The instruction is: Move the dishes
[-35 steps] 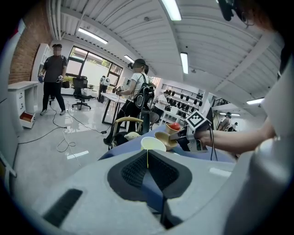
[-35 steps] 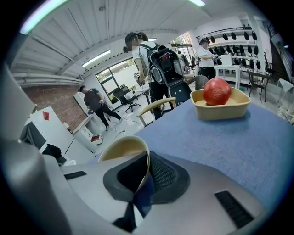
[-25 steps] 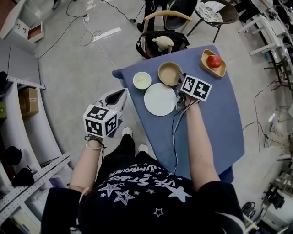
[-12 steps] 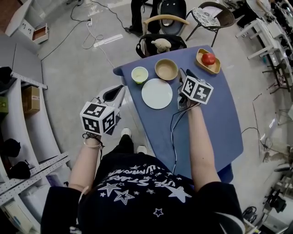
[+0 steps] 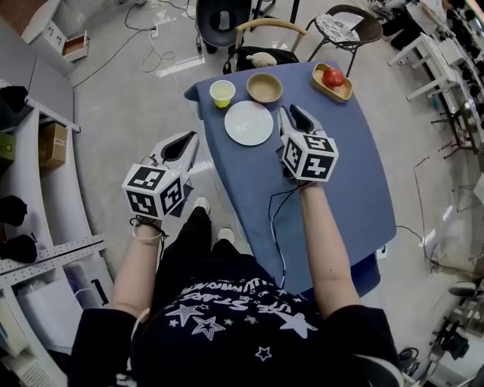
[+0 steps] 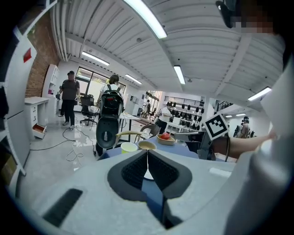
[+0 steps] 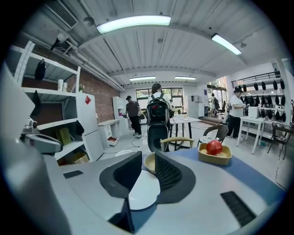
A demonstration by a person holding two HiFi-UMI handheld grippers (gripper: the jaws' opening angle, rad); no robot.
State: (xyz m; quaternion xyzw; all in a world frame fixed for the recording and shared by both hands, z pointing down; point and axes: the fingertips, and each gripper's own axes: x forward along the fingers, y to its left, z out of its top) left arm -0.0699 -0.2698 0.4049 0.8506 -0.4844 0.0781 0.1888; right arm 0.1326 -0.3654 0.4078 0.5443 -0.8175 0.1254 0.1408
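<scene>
A white plate (image 5: 248, 122) lies on the blue-covered table (image 5: 340, 189), in front of a tan bowl (image 5: 264, 88) and a yellow-green cup (image 5: 221, 93). A wooden tray (image 5: 338, 91) with a red apple (image 5: 333, 77) sits at the far right. My right gripper (image 5: 295, 117) hovers just right of the plate without touching it. It is open; its jaws have just been closing with nothing between them. In the right gripper view the plate (image 7: 144, 190) and bowl (image 7: 149, 163) show through its gap (image 7: 148, 154). My left gripper (image 5: 181, 143) is shut and empty, off the table's left edge over the floor.
A chair with a black bag and a plush toy (image 5: 261, 57) stands behind the table, with more chairs (image 5: 344, 23) beyond it. Cables (image 5: 162, 45) lie on the floor. Shelving (image 5: 30, 151) runs along the left. People (image 7: 133, 114) stand in the far room.
Both grippers have risen and drawn back toward me. The right one has left the plate's right edge by the bowl. The dishes keep their places on the table.
</scene>
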